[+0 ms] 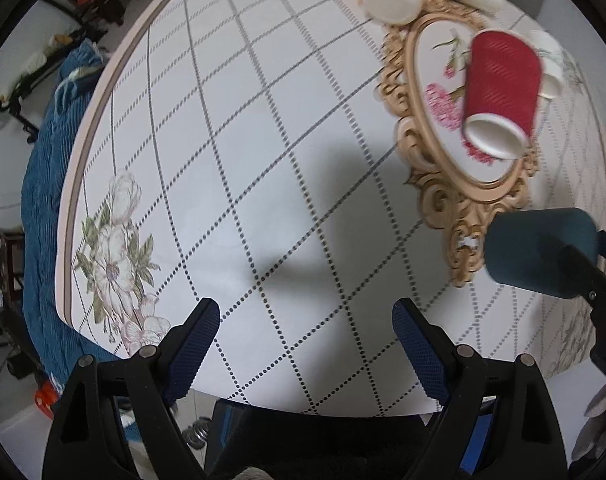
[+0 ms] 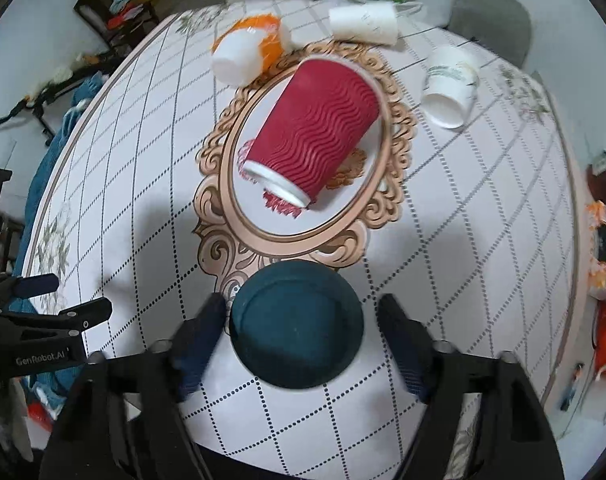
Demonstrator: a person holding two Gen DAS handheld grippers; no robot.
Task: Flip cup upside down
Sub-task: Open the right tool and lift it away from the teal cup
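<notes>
Left to right: my left claw (image 1: 305, 344) hangs wide and holds nothing above the round, grid-patterned tabletop (image 1: 239, 184) near its edge. At centre lies an ornate gold-framed oval mat (image 2: 303, 236), and on it a red, wavy-ribbed paper cup (image 2: 319, 136) tipped over, its white base turned toward me. My right claw (image 2: 303, 344) is set around a dark teal paper cup (image 2: 297, 324), bottom facing the lens; the left finger (image 2: 201, 340) touches its wall, but a gap shows at the right finger, so I cannot tell if the grip is firm. In the left wrist view this cup (image 1: 541, 252) sits sideways above the tabletop. I judge it light, thin-walled and easily crushed; I would hold it mid-wall with mild pressure. Behind lie white paper cups (image 2: 449, 88), tipped over.
</notes>
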